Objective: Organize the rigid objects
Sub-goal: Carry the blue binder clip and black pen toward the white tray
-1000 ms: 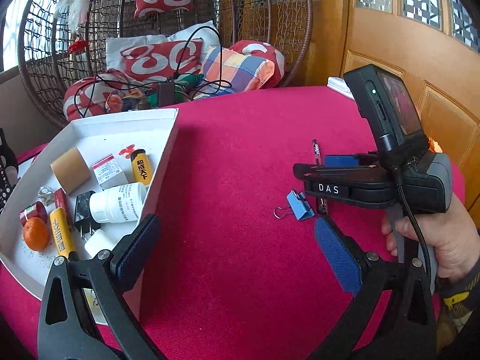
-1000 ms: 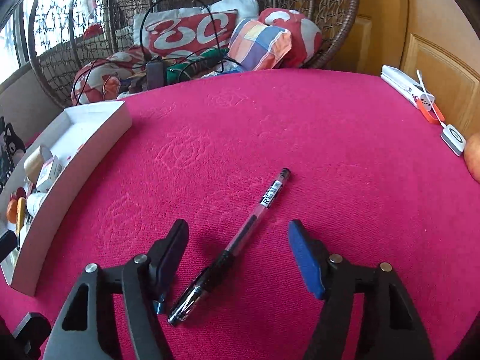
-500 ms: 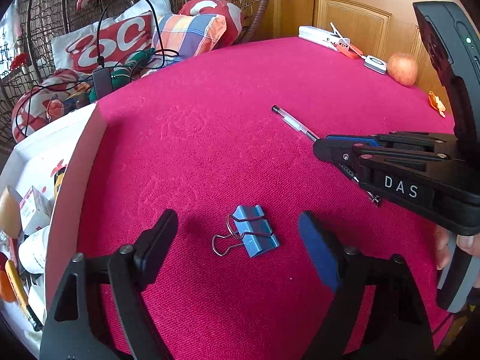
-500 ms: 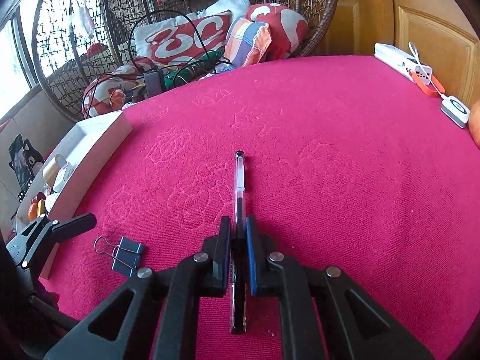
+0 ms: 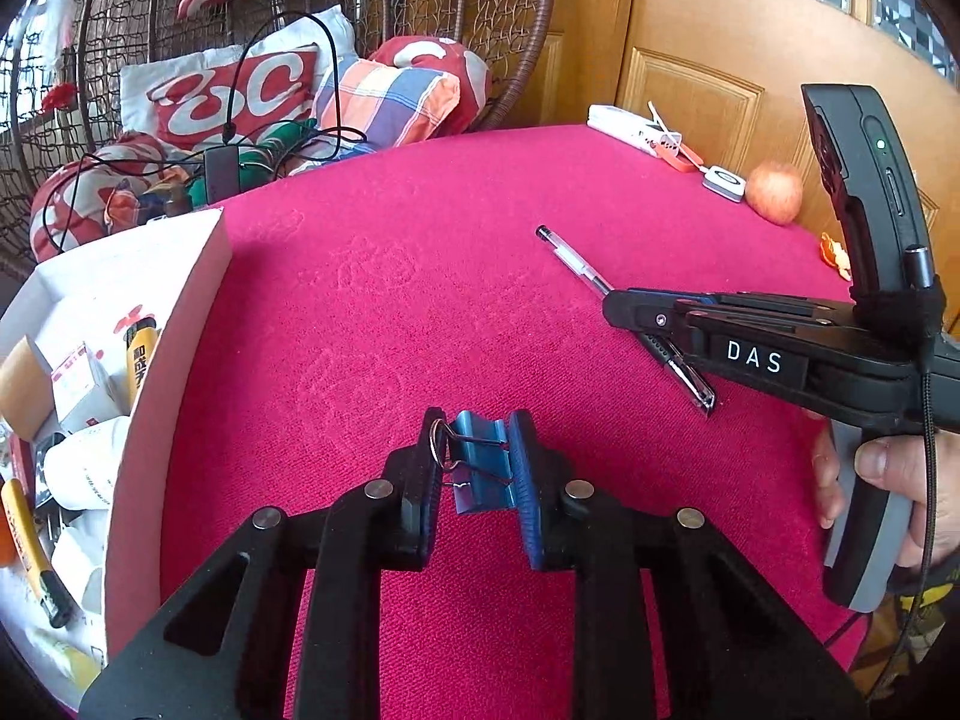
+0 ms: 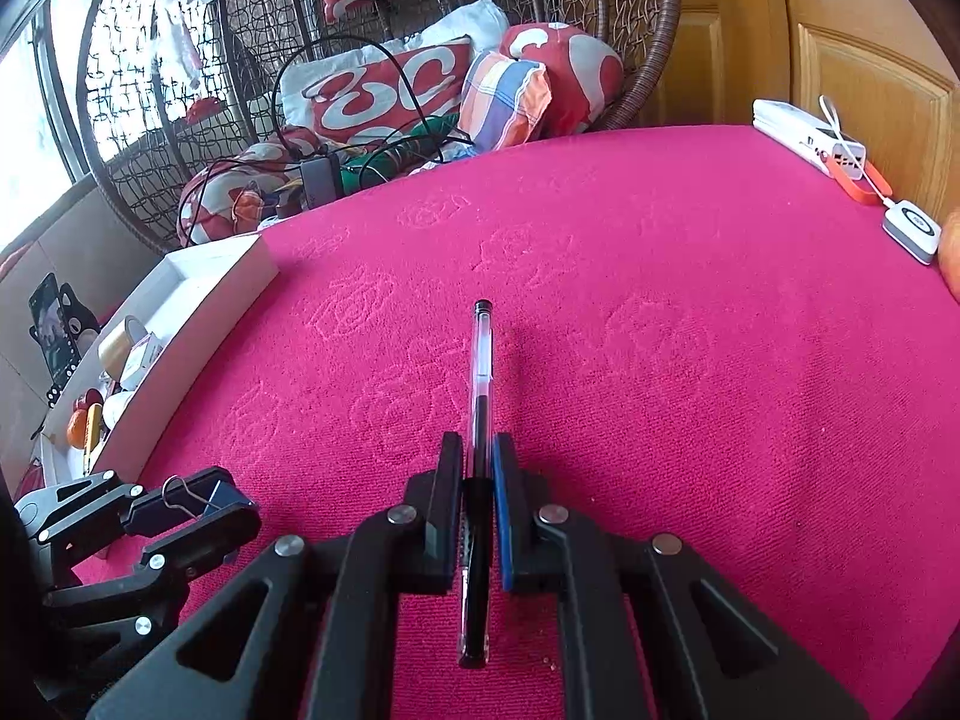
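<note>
Binder clip (image 5: pixel 480 462), small and blue with wire handles, sits clamped between the pads of the left gripper (image 5: pixel 477 462), whose jaws have just closed onto it, low over the pink tablecloth (image 5: pixel 420 276). To its right, the right gripper (image 6: pixel 478 480) is pinched shut on a clear pen (image 6: pixel 480 396) near its dark grip end. The pen's long axis runs straight ahead along the fingers, its far end pointing across the table. Whether pen and clip rest on the cloth or hang just above it is hard to tell. A white tray (image 5: pixel 180 324) stands to the left of both grippers, already holding small boxes, a white bottle and yellow tubes; the left gripper is the nearer one to it, so the clip likely has the shorter trip leftward. At the far right edge of the table lie an apple (image 5: pixel 774 192) and a white charger (image 5: pixel 636 132). Behind the table stands a wicker hanging chair (image 6: pixel 630 30) piled with red and striped cushions, beside a wooden door (image 5: pixel 750 30).
</note>
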